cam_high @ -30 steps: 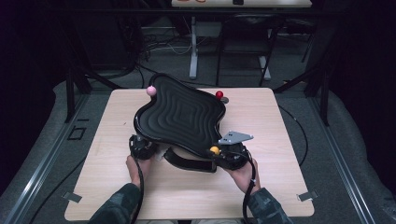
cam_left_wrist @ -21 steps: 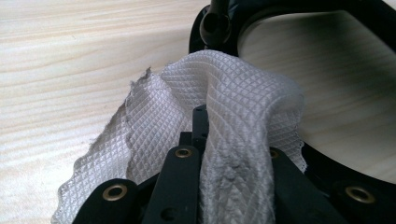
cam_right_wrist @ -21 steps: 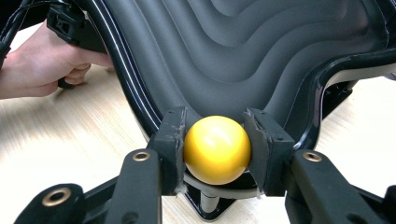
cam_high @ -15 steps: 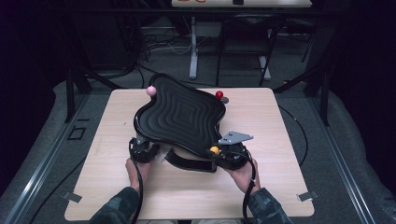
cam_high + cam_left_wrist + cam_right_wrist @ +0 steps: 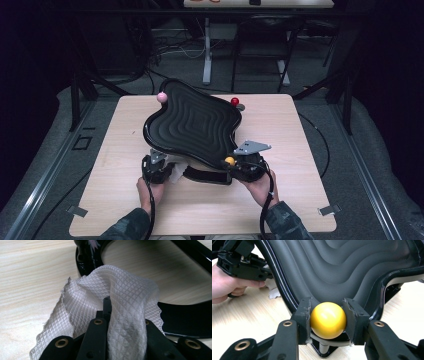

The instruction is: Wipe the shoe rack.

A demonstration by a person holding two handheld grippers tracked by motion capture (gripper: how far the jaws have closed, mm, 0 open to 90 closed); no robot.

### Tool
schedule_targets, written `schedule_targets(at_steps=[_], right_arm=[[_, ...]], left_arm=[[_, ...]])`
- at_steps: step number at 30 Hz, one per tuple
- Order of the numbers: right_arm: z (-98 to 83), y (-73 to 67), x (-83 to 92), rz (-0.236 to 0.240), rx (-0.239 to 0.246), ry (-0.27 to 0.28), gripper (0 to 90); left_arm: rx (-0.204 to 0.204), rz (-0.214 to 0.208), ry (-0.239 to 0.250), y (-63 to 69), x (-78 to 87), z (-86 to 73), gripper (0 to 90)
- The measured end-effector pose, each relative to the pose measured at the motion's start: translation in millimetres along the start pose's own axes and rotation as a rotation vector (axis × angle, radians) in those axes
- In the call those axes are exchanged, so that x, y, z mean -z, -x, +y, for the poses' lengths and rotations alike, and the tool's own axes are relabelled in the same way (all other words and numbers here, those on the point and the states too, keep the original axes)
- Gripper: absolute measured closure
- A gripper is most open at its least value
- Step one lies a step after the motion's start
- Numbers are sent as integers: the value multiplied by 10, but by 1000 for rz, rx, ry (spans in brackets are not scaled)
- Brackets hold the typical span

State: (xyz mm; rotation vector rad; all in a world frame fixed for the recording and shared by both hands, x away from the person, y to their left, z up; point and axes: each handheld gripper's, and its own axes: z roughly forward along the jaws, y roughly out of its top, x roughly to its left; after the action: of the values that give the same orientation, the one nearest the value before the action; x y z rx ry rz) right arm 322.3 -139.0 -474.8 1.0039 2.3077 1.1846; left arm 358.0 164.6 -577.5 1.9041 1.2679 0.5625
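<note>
On the wooden table (image 5: 300, 150), seen from the high view, stood a black wavy tray (image 5: 192, 122) tilted on its black base frame (image 5: 205, 176), with a pink ball (image 5: 161, 97) at its far left corner, a red ball (image 5: 234, 101) at its far right corner and a yellow ball (image 5: 229, 161) at its near right corner. The left gripper (image 5: 156, 170) sat just under the tray's near left edge and the right gripper (image 5: 239, 165) at its near right corner.

The right gripper view gave what the high view could not: the right gripper (image 5: 328, 315) had its two pads clamped on either side of the yellow ball (image 5: 328, 320), which sat on a short post right at the tray's (image 5: 342, 267) rim. Beyond the tray's edge it also showed the person's left hand (image 5: 227, 287) holding the other gripper.

The left gripper view revealed a white waffle-textured cloth (image 5: 100, 307), a mere pale scrap from above. The left gripper (image 5: 107, 310) was closed on it, the cloth bunched between and draped over the jaws, with the glossy base frame (image 5: 185, 317) just beyond the cloth and the tabletop (image 5: 32, 277) beneath.
</note>
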Motion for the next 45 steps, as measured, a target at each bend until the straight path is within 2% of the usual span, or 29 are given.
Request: schedule_targets(at_steps=[4, 9, 18, 22, 32, 38, 41, 44, 45], right_arm=[[0, 0, 0, 0, 0, 0, 597], [1, -1, 0, -2, 1, 0, 597], [-2, -1, 1, -2, 0, 0, 597], [-1, 0, 0, -1, 0, 1, 597], [-1, -1, 0, -1, 0, 1, 597], [-1, -1, 0, -1, 1, 1, 597], [-1, -3, 0, -2, 0, 1, 597], [-1, -2, 0, -3, 0, 1, 597], [-2, -3, 1, -3, 0, 1, 597]], left_arm=[[-15, 2, -1, 49, 15, -8, 850], [-31, -23, 3, 153, 37, -11, 850], [-67, -88, 23, 519, 11, -45, 850], [-79, -99, 45, 659, -14, -65, 850], [-114, -151, 51, 973, -74, -55, 849], [-129, -220, 53, 1144, -116, -44, 849], [-133, -254, 49, 1185, -128, -40, 848], [-133, -268, 44, 1191, -123, -37, 849], [-147, -264, 40, 1170, -116, -30, 849]])
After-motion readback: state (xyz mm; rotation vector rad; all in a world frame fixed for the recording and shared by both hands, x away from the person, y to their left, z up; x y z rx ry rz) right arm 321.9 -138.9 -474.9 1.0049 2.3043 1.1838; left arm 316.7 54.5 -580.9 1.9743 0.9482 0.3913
